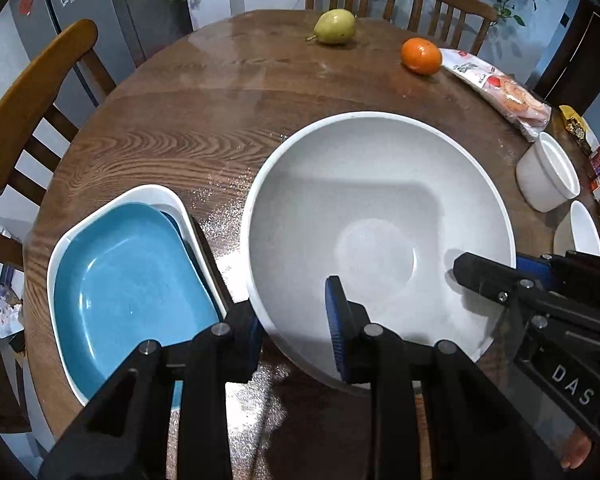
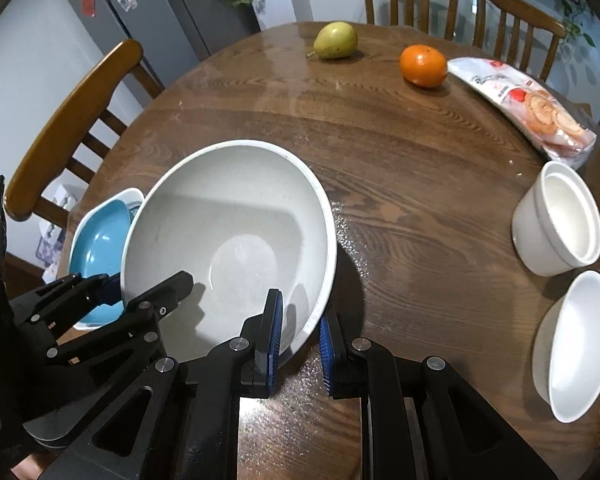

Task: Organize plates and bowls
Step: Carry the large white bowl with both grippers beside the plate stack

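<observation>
Both grippers straddle the big white bowl's (image 2: 236, 232) near rim, left gripper (image 1: 296, 336) and right gripper (image 2: 298, 344) with jaws apart; it sits mouth-up, round, beside the blue plate (image 1: 128, 280).

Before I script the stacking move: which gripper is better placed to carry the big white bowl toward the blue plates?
Left, marginally. Both grippers straddle the big white bowl rim, but the left gripper stands on the side beside the blue plates, while the right gripper stands on the far side.
</observation>
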Action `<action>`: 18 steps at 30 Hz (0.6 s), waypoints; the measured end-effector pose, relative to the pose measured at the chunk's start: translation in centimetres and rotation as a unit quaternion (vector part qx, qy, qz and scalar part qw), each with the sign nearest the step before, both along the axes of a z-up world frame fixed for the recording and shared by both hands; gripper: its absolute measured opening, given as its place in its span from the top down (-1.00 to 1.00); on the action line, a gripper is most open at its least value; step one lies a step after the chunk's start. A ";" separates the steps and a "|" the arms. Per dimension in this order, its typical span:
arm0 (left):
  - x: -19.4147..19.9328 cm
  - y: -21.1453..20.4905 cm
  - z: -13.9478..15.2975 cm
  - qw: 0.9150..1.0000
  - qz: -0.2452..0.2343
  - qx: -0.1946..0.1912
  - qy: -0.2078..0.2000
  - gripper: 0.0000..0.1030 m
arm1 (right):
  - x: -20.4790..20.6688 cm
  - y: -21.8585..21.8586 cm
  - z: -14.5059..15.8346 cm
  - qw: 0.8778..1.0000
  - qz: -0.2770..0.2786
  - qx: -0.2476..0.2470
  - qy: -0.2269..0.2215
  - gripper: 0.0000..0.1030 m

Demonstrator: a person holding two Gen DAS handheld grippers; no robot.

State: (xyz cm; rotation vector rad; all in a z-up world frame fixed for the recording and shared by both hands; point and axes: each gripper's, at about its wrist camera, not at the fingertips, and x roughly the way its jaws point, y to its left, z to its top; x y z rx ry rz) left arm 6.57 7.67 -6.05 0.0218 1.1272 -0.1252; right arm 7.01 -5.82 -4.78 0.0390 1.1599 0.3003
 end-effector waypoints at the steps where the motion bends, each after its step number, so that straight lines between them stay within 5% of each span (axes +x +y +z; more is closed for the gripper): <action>1: 0.2 0.0 -0.1 1.000 0.000 0.000 0.003 0.50 | 0.1 0.0 -0.1 1.000 0.000 0.000 0.002 0.63; 18: 0.8 -0.1 -0.1 1.000 0.000 0.005 0.001 0.47 | 0.9 -0.2 -0.7 1.000 -0.006 0.014 0.019 0.63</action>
